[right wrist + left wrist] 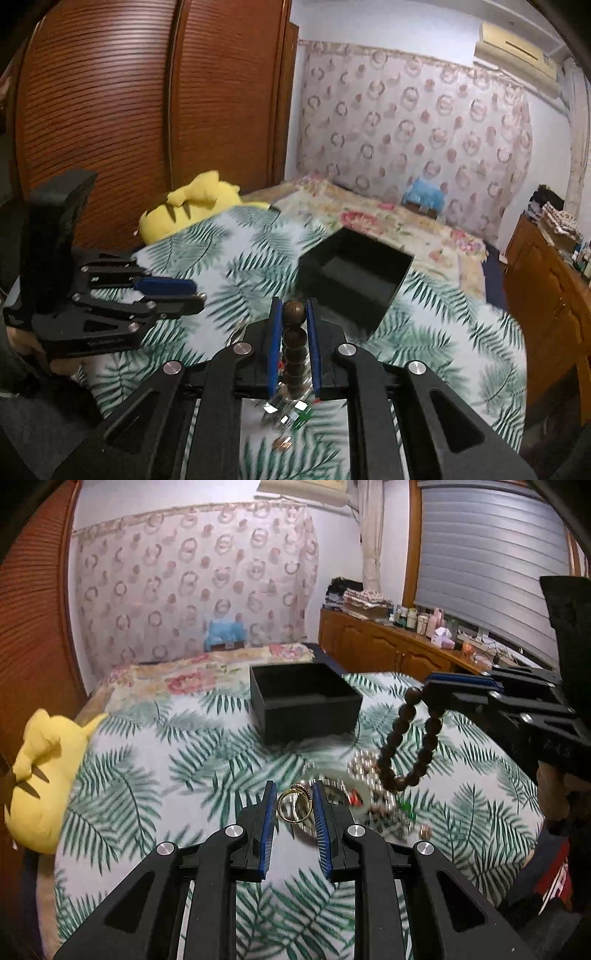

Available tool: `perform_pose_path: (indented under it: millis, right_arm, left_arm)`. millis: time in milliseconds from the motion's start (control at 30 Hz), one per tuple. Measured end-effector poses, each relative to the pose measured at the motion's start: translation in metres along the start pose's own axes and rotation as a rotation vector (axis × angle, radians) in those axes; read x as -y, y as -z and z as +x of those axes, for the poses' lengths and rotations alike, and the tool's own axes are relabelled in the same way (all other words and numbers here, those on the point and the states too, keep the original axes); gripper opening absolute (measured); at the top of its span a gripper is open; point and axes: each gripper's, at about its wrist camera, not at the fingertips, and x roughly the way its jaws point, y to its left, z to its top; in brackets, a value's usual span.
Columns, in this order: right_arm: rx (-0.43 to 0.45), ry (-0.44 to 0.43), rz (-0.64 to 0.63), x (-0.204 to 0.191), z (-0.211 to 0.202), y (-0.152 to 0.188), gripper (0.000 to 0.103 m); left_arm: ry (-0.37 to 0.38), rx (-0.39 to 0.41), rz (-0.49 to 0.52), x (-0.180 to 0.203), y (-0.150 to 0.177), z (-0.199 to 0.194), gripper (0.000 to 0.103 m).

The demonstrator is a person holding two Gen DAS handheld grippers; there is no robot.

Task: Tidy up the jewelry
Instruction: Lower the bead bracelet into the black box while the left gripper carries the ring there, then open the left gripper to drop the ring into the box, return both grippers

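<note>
An open black box (304, 701) stands on the leaf-print bedspread (184, 760); it also shows in the right wrist view (354, 277). My right gripper (293, 314) is shut on a dark wooden bead bracelet (293, 332), which hangs from it above the bed (406, 746). My left gripper (294, 801) hangs low over a pile of jewelry (354, 797), its jaws closed on a gold ring (293, 806). The left gripper shows at the left in the right wrist view (199, 291).
A yellow plush toy (40, 775) lies at the bed's left edge. Wooden wardrobe doors (147, 110) stand behind it. A wooden cabinet (388, 646) with bottles runs along the right under a window blind. A small copper piece (424, 830) lies by the pile.
</note>
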Motion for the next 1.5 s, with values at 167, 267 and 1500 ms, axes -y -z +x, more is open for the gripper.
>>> perform_pose_path:
  millis: [167, 267, 1500]
  right_arm:
    - [0.054, 0.041, -0.011, 0.021, 0.009, -0.023, 0.015]
    - [0.076, 0.059, -0.007, 0.036, 0.020, -0.038, 0.015]
    - [-0.062, 0.040, 0.212, 0.113, 0.075, 0.012, 0.027]
  left_arm:
    - [-0.012, 0.038, 0.009, 0.000, -0.024, 0.000, 0.018]
    - [-0.019, 0.056, 0.015, -0.001, -0.037, -0.001, 0.019]
    - [-0.087, -0.060, 0.076, 0.021, -0.106, 0.128, 0.026]
